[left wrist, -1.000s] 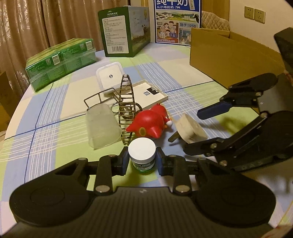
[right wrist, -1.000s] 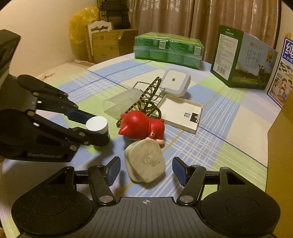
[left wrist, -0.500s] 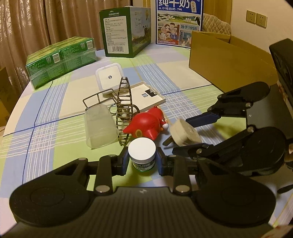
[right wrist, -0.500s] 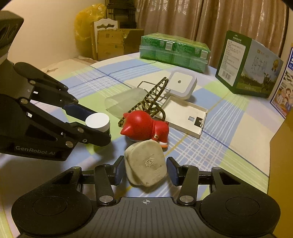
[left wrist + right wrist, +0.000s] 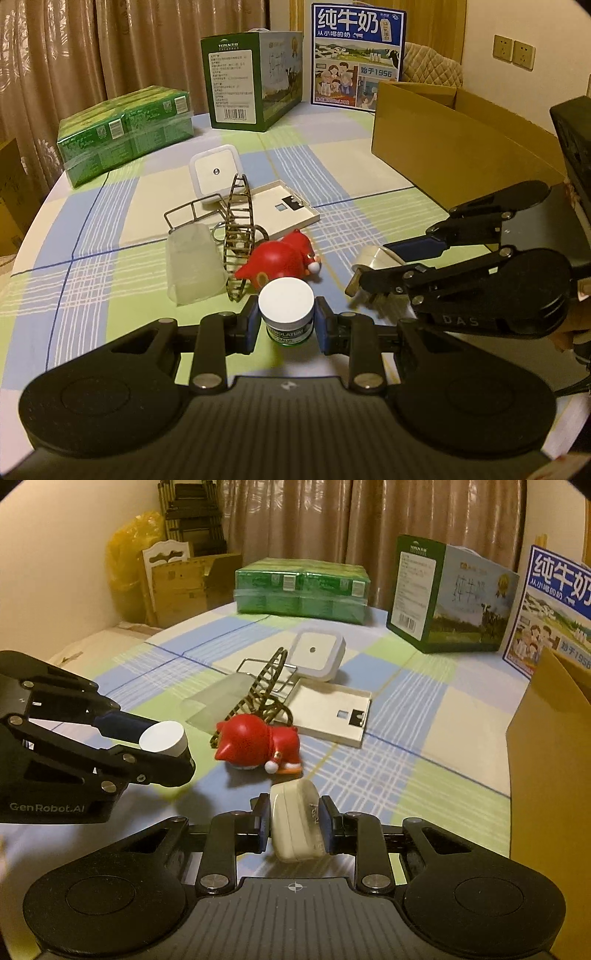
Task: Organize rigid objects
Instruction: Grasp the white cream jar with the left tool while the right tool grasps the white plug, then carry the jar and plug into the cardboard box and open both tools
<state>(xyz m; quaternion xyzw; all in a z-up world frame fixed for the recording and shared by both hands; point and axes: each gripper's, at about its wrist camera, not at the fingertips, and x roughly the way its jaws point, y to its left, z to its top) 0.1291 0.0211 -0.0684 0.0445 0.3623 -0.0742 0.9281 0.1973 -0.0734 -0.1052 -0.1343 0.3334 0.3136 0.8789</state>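
Note:
My left gripper (image 5: 284, 326) is shut on a small green jar with a white lid (image 5: 286, 308), held just above the checked tablecloth; the jar also shows in the right wrist view (image 5: 164, 738). My right gripper (image 5: 293, 823) is shut on a beige plug adapter (image 5: 295, 825), turned on edge and lifted; it also shows in the left wrist view (image 5: 373, 258). A red toy figure (image 5: 282, 258) lies just beyond both. Behind it are a wire rack (image 5: 236, 229), a clear plastic cup (image 5: 192, 267) on its side, a flat beige plate (image 5: 280, 212) and a white square night light (image 5: 214, 175).
An open cardboard box (image 5: 458, 136) stands at the right. A green carton (image 5: 251, 81), a blue milk carton (image 5: 356, 55) and a wrapped green pack (image 5: 125, 129) line the far side of the table. Curtains hang behind.
My right gripper closed on the beige plug adapter and lifted it, turning it on edge. My left gripper kept hold of the jar and rose slightly.

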